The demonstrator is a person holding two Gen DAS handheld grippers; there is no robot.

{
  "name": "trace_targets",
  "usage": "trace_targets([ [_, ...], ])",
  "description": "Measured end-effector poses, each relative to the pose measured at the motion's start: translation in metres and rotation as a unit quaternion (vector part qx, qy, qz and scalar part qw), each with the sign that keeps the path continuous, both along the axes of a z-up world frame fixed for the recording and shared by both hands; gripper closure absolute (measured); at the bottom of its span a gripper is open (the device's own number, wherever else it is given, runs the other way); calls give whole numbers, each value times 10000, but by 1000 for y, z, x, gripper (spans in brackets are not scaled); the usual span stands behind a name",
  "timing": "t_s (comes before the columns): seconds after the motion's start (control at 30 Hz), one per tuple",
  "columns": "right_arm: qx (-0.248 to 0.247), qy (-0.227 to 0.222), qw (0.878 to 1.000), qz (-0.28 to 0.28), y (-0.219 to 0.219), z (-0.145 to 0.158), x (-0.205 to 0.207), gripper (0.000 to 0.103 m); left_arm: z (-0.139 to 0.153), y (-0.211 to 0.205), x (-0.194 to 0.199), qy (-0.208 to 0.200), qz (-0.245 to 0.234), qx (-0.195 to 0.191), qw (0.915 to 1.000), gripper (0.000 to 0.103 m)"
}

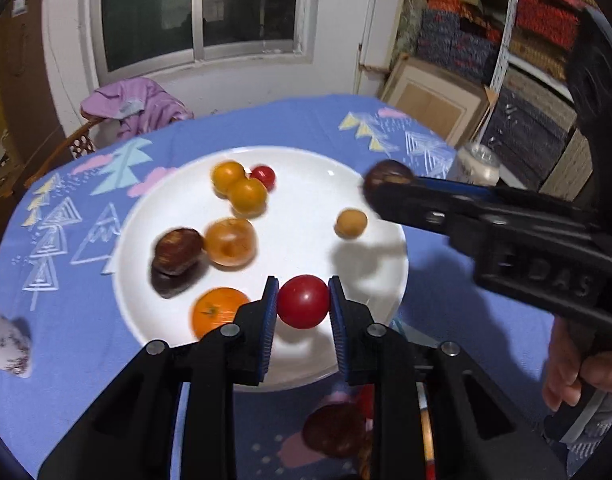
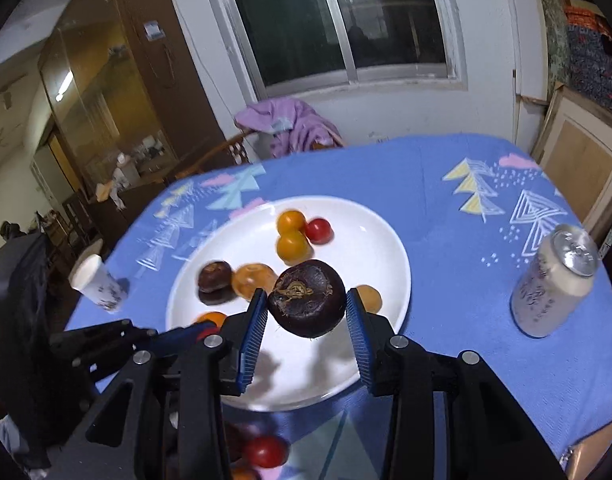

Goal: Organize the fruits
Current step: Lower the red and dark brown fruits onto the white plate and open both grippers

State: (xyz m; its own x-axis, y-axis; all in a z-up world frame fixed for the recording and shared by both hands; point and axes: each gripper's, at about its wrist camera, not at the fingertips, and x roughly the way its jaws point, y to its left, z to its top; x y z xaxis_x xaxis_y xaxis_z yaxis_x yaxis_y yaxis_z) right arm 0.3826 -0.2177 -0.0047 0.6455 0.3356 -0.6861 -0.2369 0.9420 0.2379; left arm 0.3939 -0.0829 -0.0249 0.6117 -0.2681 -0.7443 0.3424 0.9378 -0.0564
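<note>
Left wrist view: the left gripper [image 1: 302, 302] reaches over the white plate's [image 1: 306, 196] 6 o'clock rim, its blue pads clamping a glossy red tomato [image 1: 303, 301]. Entering from 3 o'clock, the right gripper [image 2: 306, 307] hangs above the plate, pinching a dark brown, wrinkled round fruit [image 2: 307, 298] with its dry stem scar facing the camera.

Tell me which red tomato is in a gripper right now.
The larger tomato, pinched by the left gripper; the smaller tomato lies on the plate beside two oranges.
</note>
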Motion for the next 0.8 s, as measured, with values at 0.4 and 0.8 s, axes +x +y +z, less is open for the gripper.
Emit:
trace_targets([
  [0.4,-262,398,9983,333,32,-50,30,53,-28,-6,18,215,-43,18,9998,49],
  [0.8,240,-46,9994,-253,-11,3,-22,18,16,49,-49,-891,953,35,9914,7],
])
